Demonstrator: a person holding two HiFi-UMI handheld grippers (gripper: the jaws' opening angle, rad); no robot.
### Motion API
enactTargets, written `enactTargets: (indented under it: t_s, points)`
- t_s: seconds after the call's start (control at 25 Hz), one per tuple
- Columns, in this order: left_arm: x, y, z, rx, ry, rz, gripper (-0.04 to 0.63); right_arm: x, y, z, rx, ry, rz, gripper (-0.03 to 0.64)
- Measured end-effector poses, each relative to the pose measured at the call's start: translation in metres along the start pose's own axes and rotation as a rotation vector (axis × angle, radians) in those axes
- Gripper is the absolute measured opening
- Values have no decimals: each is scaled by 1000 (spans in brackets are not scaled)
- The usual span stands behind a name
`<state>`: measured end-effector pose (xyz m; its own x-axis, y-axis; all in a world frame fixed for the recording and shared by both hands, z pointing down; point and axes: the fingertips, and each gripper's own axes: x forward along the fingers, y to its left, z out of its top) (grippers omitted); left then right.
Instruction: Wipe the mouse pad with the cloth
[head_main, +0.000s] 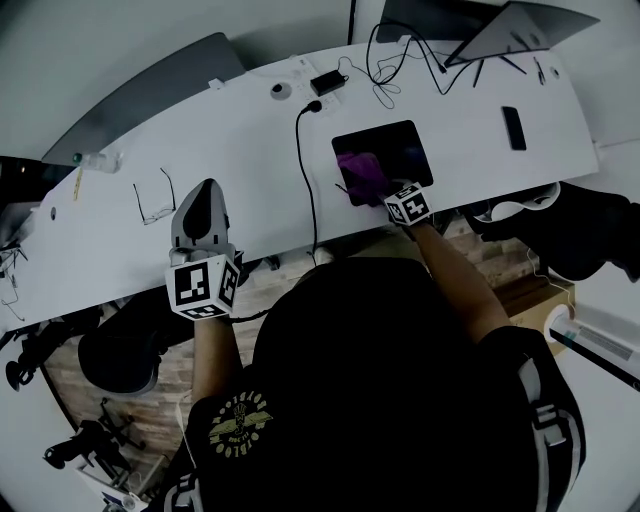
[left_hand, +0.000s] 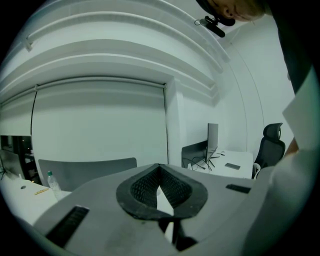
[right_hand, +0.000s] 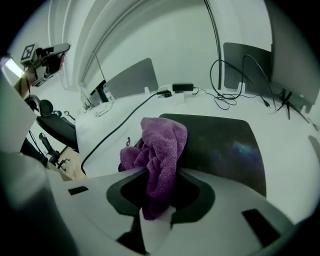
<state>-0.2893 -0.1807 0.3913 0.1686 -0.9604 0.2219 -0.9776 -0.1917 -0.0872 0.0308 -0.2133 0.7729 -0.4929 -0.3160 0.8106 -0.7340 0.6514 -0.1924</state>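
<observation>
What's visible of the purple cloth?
The purple cloth looks like fuzzy terry, bunched and crumpled. The right gripper is shut on one hanging fold. The rest is heaped just ahead of the jaws, resting on the near left part of the dark mouse pad.

We take this for an office: a long white desk (head_main: 240, 150) runs beyond the right gripper (head_main: 380, 190), backed by a grey divider panel (head_main: 150, 95). Farther out from that gripper lie an open laptop (head_main: 520, 30), trailing cables (head_main: 400, 60) and a power adapter (head_main: 327, 80). A black office chair (left_hand: 271, 145) stands off to the right of the left gripper (left_hand: 159, 170).
</observation>
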Motion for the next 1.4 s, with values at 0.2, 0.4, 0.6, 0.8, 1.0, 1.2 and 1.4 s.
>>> enactTargets:
  t_s: [0.2,0.4,0.6,0.8,1.0,1.2,1.4]
  points:
    - [4,-16,9,-12,-11,33,3,-16,-37,-13,6,17,-38,109]
    - [17,-55,25,-9,-36,29,2,-42,-88,-37,56,34,-78,109]
    - [27,-100,30,-8,-40,16,2,-66,-136,-62,99,52,-117,109]
    - [25,-125,34,7,-42,34,2,-74,-147,-70,85,50,-99,101]
    - [18,-139,46,22,-60,62,2,-105,-129,-38,-12,-62,-30,97]
    - [11,-157,62,28,-92,80,2,-163,-106,19,-104,-247,47,92]
    - [7,-174,77,52,-116,100,2,-230,-84,81,-191,-437,85,91]
